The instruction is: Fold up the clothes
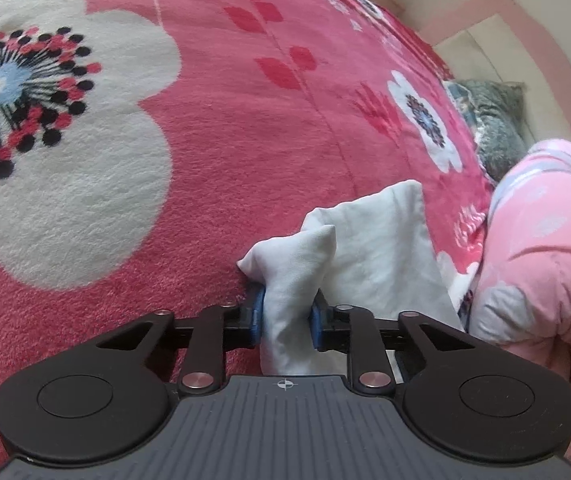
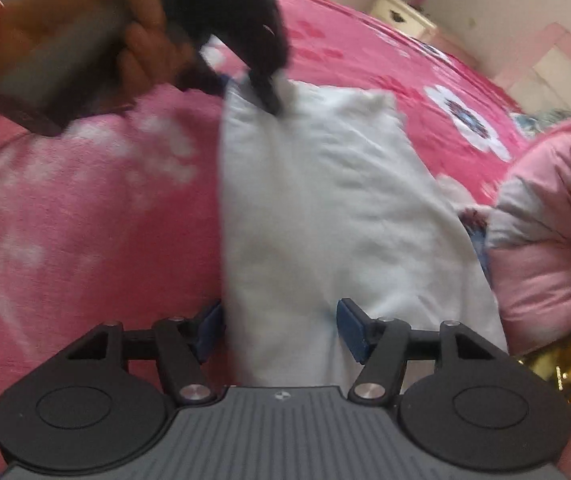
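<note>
A white cloth (image 2: 325,208) lies lengthwise on a pink flowered blanket (image 1: 245,120). My left gripper (image 1: 286,320) is shut on a bunched corner of the white cloth (image 1: 289,272) and holds it just above the blanket. In the right wrist view the left gripper (image 2: 261,88) shows at the cloth's far end, blurred, with the hand holding it. My right gripper (image 2: 279,328) is open, its blue pads (image 2: 351,330) on either side of the cloth's near end, which passes between them.
A pink padded jacket (image 1: 545,264) lies bunched at the right, next to the cloth; it also shows in the right wrist view (image 2: 549,240). A grey garment (image 1: 497,128) lies beyond it. A cream bedside cabinet (image 2: 401,12) stands at the far edge.
</note>
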A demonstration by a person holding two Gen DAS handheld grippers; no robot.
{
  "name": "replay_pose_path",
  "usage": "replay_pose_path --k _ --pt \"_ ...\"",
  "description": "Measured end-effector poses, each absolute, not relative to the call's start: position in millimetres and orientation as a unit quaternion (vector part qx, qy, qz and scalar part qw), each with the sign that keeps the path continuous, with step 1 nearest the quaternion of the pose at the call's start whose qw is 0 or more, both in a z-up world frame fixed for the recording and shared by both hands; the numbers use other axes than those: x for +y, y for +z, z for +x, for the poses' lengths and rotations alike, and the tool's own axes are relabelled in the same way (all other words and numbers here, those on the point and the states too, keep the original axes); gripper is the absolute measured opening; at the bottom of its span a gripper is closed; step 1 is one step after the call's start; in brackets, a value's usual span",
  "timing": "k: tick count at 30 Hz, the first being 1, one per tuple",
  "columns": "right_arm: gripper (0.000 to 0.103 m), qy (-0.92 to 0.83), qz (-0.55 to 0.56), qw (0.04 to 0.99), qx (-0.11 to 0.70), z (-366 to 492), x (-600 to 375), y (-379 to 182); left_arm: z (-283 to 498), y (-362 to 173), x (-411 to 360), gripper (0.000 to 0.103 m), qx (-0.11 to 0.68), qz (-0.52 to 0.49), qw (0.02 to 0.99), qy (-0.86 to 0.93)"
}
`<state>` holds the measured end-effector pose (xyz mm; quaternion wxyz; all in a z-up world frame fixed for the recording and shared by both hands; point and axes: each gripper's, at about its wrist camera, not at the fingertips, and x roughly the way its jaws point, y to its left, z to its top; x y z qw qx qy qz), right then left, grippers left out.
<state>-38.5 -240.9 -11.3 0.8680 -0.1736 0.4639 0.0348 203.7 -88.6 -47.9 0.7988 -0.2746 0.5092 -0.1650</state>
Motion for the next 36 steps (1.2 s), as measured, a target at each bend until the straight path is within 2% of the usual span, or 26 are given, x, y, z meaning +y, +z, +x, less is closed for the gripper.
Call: replay_pose_path --k 1,3,5,6,9,15,20,22,23,25,26,27,32,36 --pt "0.051 0.03 -0.139 0.874 0.465 -37.3 -249.0 -9.2 204.1 -48.4 -87.6 0.014 0.511 -0.278 0.797 -0.162" --pt "0.027 0.01 -0.097 0.882 0.462 -35.0 -260.9 -4.3 204.5 -48.9 -85.8 0.011 0.512 -0.283 0.795 -0.158" --pt "0.016 -0.001 -0.069 0.886 0.459 -33.4 -267.2 0.2 203.7 -47.6 -84.4 0.009 0.511 -0.285 0.795 -0.156" --pt "0.011 0.002 -0.064 0.886 0.46 -33.2 -265.8 2.0 203.1 -46.4 -83.9 0.008 0.511 -0.285 0.796 -0.155" --pt "0.01 0.011 -0.051 0.885 0.463 -32.7 -261.6 7.3 198.3 -37.4 -77.3 0.007 0.507 -0.273 0.804 -0.148" --pt "0.01 0.078 0.016 0.871 0.485 -43.1 -239.8 19.0 176.4 -10.7 -26.7 0.007 0.527 -0.203 0.813 -0.144" --pt "0.011 0.168 0.082 0.837 0.514 -57.0 -199.1 11.2 139.4 0.7 45.6 0.008 0.55 -0.142 0.815 -0.12" --pt "0.015 0.187 0.088 0.828 0.521 -58.5 -185.6 0.9 124.6 -0.1 68.1 0.016 0.532 -0.133 0.827 -0.121" --pt "0.024 0.194 0.081 0.827 0.522 -58.4 -181.8 -2.6 117.9 -0.4 74.8 0.019 0.523 -0.129 0.834 -0.12" --pt "0.032 0.212 0.07 0.823 0.523 -58.6 -179.8 -3.9 108.2 1.1 83.5 0.034 0.51 -0.123 0.844 -0.115" --pt "0.042 0.225 0.066 0.82 0.523 -59.2 -184.4 1.1 104.8 3.5 87.2 0.035 0.503 -0.125 0.847 -0.114" --pt "0.044 0.238 0.062 0.816 0.523 -59.8 -189.0 6.0 101.5 6.0 90.8 0.036 0.496 -0.126 0.851 -0.113" --pt "0.045 0.282 0.095 0.819 0.491 -63.3 -237.9 59.3 82.5 21.0 112.6 0.036 0.455 -0.159 0.869 -0.117" --pt "0.049 0.26 0.109 0.857 0.432 -20.4 -244.9 86.6 69.7 29.7 117.4 0.037 0.411 -0.174 0.889 -0.107"
